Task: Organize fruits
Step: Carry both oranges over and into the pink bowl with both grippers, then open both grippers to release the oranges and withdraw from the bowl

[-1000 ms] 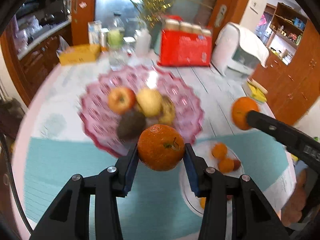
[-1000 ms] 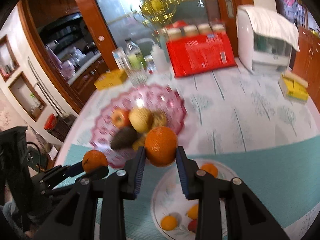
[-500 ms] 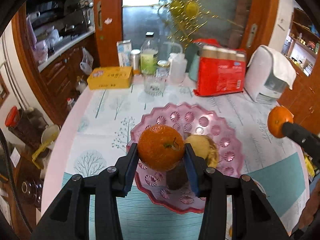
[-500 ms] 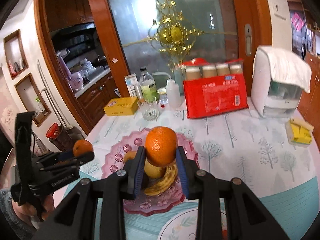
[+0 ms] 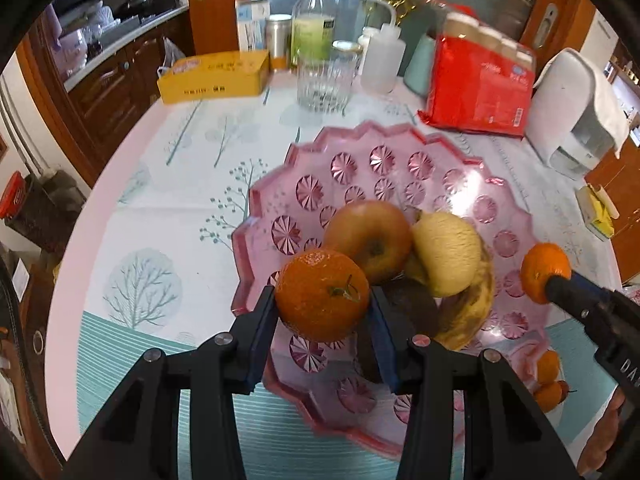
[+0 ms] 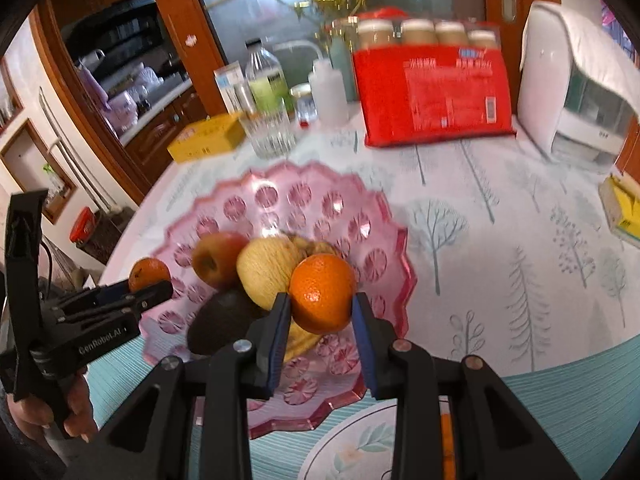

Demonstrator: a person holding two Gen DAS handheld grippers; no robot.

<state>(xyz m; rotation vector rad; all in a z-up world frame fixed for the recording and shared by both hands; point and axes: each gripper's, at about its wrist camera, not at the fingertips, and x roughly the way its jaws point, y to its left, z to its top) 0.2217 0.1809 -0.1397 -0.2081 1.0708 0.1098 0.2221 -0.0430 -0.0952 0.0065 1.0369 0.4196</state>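
My left gripper [image 5: 323, 307] is shut on an orange [image 5: 322, 294] and holds it over the near left part of the pink glass fruit bowl [image 5: 360, 168]. My right gripper [image 6: 322, 312] is shut on a second orange [image 6: 322, 293] over the bowl's [image 6: 288, 192] near right side. In the bowl lie a red apple [image 5: 370, 236], a yellow pear-like fruit [image 5: 448, 252], a banana [image 5: 472, 312] and a dark avocado [image 6: 220, 320]. The right gripper's orange also shows at the right of the left wrist view [image 5: 545, 272].
A white plate [image 6: 360, 440] with small oranges [image 5: 550, 380] sits on the teal mat in front of the bowl. Behind the bowl stand a glass [image 5: 325, 80], a bottle [image 5: 314, 20], a yellow box [image 5: 214, 76], a red package [image 5: 480, 88] and a white appliance [image 5: 576, 108].
Both grippers have come down and closer to the pink bowl, each still holding its orange. The bowl now looks larger and nearer in both views.
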